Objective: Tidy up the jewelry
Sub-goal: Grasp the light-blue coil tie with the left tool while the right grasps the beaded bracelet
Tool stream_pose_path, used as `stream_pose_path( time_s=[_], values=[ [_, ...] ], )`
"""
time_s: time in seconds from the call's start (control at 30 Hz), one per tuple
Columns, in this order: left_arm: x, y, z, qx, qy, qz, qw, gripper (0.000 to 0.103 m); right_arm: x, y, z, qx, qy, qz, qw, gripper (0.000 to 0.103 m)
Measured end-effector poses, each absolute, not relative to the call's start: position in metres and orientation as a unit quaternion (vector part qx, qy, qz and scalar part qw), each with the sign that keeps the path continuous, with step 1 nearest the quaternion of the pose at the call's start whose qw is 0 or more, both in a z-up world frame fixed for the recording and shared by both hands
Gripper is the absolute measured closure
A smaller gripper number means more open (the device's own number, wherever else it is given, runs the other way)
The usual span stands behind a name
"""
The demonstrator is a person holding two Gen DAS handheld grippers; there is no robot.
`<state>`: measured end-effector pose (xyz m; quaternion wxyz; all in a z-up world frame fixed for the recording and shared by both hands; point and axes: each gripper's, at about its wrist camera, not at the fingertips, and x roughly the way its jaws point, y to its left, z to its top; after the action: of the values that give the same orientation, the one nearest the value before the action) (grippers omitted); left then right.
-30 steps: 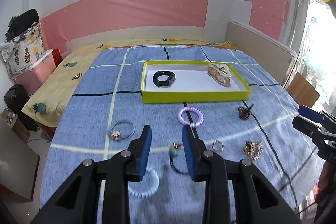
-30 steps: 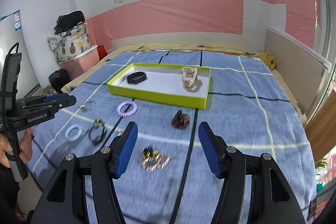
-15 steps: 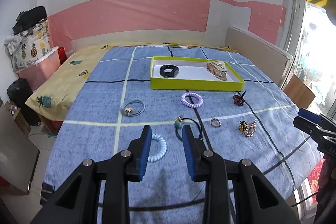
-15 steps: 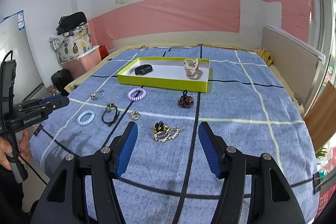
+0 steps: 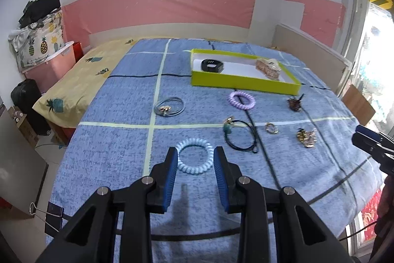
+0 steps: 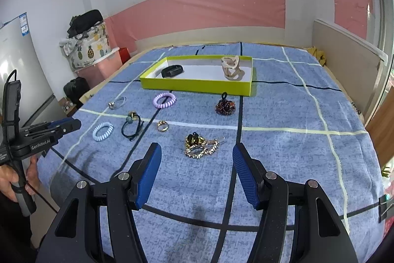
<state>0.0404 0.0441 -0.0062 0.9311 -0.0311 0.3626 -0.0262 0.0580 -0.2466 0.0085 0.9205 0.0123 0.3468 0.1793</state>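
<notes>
A: Left wrist view, go.
B: Your left gripper (image 5: pixel 195 159) hangs above the bed, fingers part open, holding nothing. The pale blue coil band (image 5: pixel 195 159) shows between the tips, lying flat on the blue blanket (image 5: pixel 118 115). Beyond it: black hair tie (image 5: pixel 240 137), gold ring (image 5: pixel 271 128), gold clip (image 5: pixel 306 137), purple coil band (image 5: pixel 241 100), grey bracelet (image 5: pixel 169 107), brown scrunchie (image 5: pixel 294 104). Yellow tray (image 5: pixel 243 85) holds a black band (image 5: pixel 212 65) and a beige claw clip (image 5: pixel 268 67).

A: Right wrist view?
B: Your right gripper (image 6: pixel 197 152) is wide open, empty, above the blanket. The gold clip (image 6: pixel 200 146) lies just ahead between the fingertips. Tray (image 6: pixel 197 86) sits further back.
</notes>
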Motion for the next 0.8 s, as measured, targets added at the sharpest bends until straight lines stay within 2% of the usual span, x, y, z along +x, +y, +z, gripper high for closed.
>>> stream_pose_path(
  time_s=[0.5,0.8],
  values=[
    [0.078,0.055,-0.046,-0.037,0.413,-0.004,0.910,0.072,0.107,-0.237,-0.026,0.017,0.397,0.170,0.902,0.042],
    [0.087,0.051,-0.051,-0.020,0.414,0.004,0.910,0.090,0.145,-0.238,-0.017,0.009,0.385,0.150,0.911,0.048]
  ],
)
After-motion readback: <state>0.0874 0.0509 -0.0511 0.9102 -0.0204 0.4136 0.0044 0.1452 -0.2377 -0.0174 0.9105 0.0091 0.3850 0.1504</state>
